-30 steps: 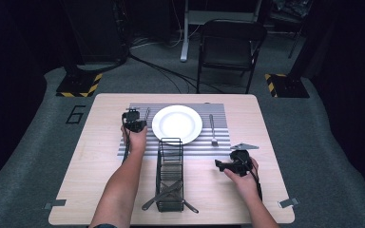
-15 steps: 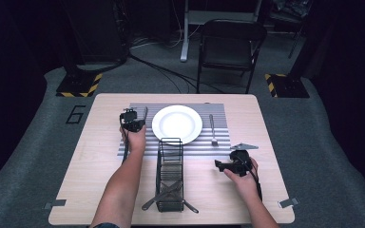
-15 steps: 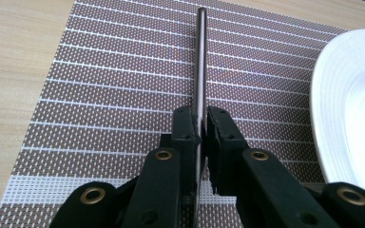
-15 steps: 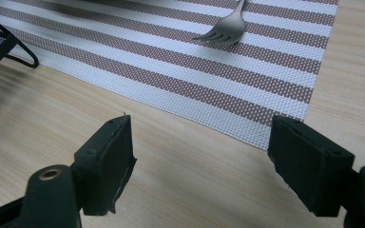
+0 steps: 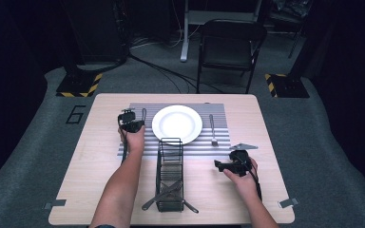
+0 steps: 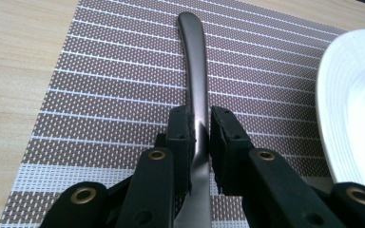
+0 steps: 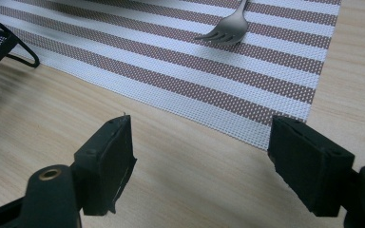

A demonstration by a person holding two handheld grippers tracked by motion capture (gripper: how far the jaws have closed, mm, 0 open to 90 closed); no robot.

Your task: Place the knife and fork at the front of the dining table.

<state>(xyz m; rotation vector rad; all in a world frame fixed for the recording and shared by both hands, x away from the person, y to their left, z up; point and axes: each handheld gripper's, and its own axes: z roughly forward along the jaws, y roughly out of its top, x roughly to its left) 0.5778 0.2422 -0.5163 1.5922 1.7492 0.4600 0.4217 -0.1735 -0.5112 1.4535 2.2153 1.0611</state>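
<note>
A metal utensil [image 6: 193, 61] lies on the striped placemat [image 6: 100, 95], left of the white plate [image 5: 177, 123]. My left gripper [image 6: 199, 128] is low over the mat with the utensil's handle between its jaws. The jaws have just been opening slightly, but the pads still sit against the handle's sides. In the high view that gripper [image 5: 135, 126] is at the plate's left. My right gripper [image 7: 202, 142] stands open over bare wood near the placemat's corner, nothing between its jaws. A fork [image 7: 228, 28] lies on the mat beyond it, right of the plate.
A black wire caddy [image 5: 170, 173] stands at the table's middle front with several utensils in and around its near end. A folding chair [image 5: 230, 45] stands behind the table. Bare wood lies at the table's left and right sides.
</note>
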